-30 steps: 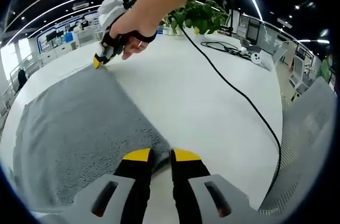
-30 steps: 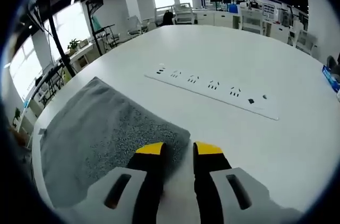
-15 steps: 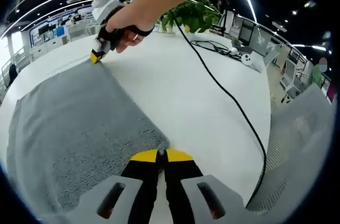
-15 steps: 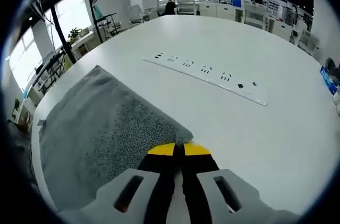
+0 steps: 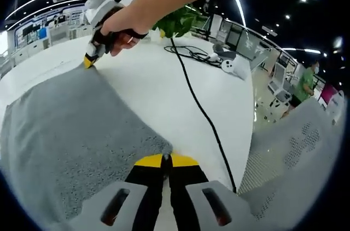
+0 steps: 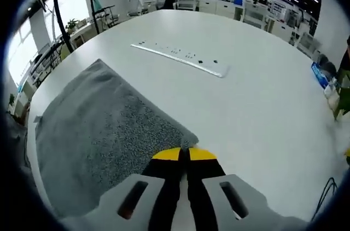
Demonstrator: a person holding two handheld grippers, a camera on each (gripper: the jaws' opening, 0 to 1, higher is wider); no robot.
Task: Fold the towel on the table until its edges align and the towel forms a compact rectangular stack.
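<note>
Grey towel (image 5: pixel 71 132): we logged it flat on the white table (image 5: pixel 158 94), unfolded. Left gripper (image 5: pixel 165 159) and right gripper (image 6: pixel 184 154): each pinched closed on a near corner. All folding remained, we judged.

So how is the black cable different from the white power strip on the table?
The black cable is thin and dark and snakes across the table in a curve, ending in a loose tangle near the plant. The white power strip is flat, straight and stiff, almost the same colour as the table, with small dark sockets in a row. The cable runs near the grey towel; the strip lies further off. Both rest on the white tabletop.
</note>
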